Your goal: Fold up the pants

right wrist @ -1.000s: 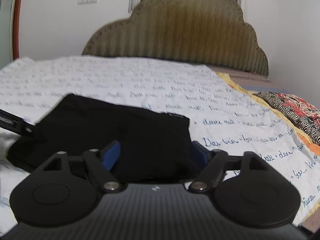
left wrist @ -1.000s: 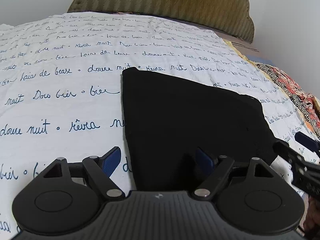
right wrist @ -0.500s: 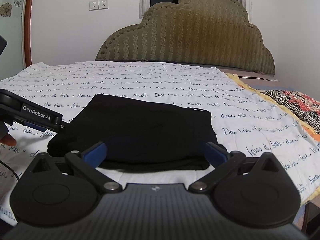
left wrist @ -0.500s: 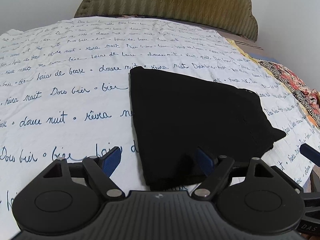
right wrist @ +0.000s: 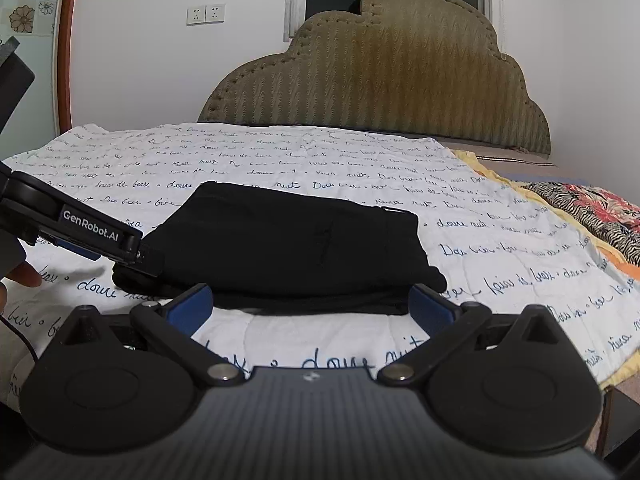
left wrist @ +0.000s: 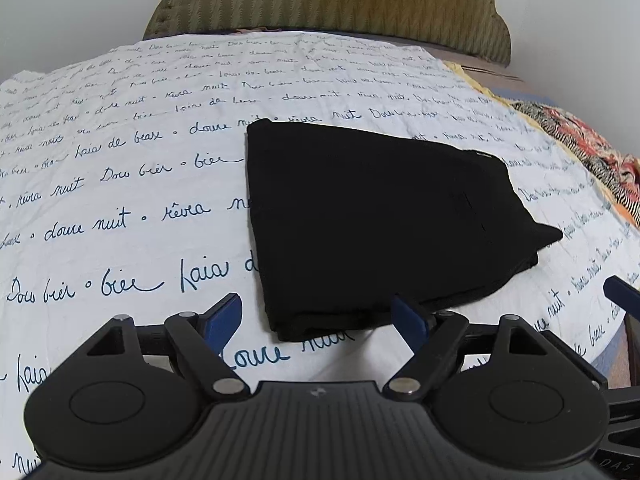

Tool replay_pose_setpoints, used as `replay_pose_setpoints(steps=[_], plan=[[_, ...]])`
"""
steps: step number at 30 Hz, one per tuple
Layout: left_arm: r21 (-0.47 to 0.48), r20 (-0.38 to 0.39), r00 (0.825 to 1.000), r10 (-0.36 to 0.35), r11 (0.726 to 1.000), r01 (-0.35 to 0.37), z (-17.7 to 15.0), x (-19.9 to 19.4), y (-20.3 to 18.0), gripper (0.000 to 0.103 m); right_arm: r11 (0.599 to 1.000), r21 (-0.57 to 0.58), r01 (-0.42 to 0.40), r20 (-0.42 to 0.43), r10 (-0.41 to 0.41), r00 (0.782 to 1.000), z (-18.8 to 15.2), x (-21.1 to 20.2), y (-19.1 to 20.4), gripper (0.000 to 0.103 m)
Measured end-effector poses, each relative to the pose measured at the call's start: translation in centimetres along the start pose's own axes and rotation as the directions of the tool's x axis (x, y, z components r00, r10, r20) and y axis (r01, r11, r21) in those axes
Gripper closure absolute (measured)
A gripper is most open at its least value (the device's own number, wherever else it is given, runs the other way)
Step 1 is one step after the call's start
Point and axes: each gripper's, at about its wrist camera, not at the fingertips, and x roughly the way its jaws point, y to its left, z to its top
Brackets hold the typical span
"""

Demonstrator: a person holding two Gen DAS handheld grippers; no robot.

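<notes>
Pants [left wrist: 372, 224], black and folded into a compact stack, lie flat on the bed just ahead of both claws. The left claw [left wrist: 318, 316] stands wide, its blue-padded fingers [left wrist: 224, 314] spread apart and holding nothing; the near edge of the stack sits just beyond its tips, with the right-hand pad in front of the cloth's lower edge, though contact cannot be told. The right claw [right wrist: 310, 306] is likewise spread wide and empty, its blue fingers [right wrist: 192, 308] flanking the near edge of the stack without gripping it. In the right wrist view the left claw's arm, marked "GenRobot.AI", reaches in from the left, its tip at the pants' left corner; whether it touches cannot be told. In the left wrist view one blue finger of the right claw shows at the right edge, apart from the cloth. Under the pants spreads a white bedsheet [left wrist: 120, 184] printed with blue cursive script. Farther right lies a patterned blanket [right wrist: 592, 208] in red, black and white. At the far end of the bed rises an olive scalloped headboard [right wrist: 400, 76], with wall sockets [right wrist: 206, 14] on the white wall to its left.
</notes>
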Motion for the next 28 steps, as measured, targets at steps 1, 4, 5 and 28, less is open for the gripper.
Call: replay_pose_setpoints(steps=[1, 4, 5, 28], plan=[[0.01, 0.003, 1.0, 0.004, 1.0, -0.004, 0.0, 0.0, -0.2, 0.021, 1.0, 0.001, 0.0, 0.001, 0.0, 1.0, -0.1, -0.1, -0.1, 0.0], [0.033, 0.006, 1.0, 0.023, 0.999, -0.023, -0.1, -0.1, -0.8, 0.021, 1.0, 0.005, 0.002, 0.005, -0.002, 1.0, -0.2, -0.2, -0.3, 0.0], [0.04, 0.0, 1.0, 0.019, 0.999, -0.019, -0.1, 0.0, -0.9, 0.021, 1.0, 0.006, 0.0, 0.007, 0.0, 1.0, -0.2, -0.3, -0.4, 0.0], [0.142, 0.203, 0.963, 0.178, 0.968, -0.208, -0.6, -2.1, -1.0, 0.021, 0.999, -0.05, 0.002, -0.003, -0.002, 1.0, -0.2, -0.3, 0.9, 0.0]])
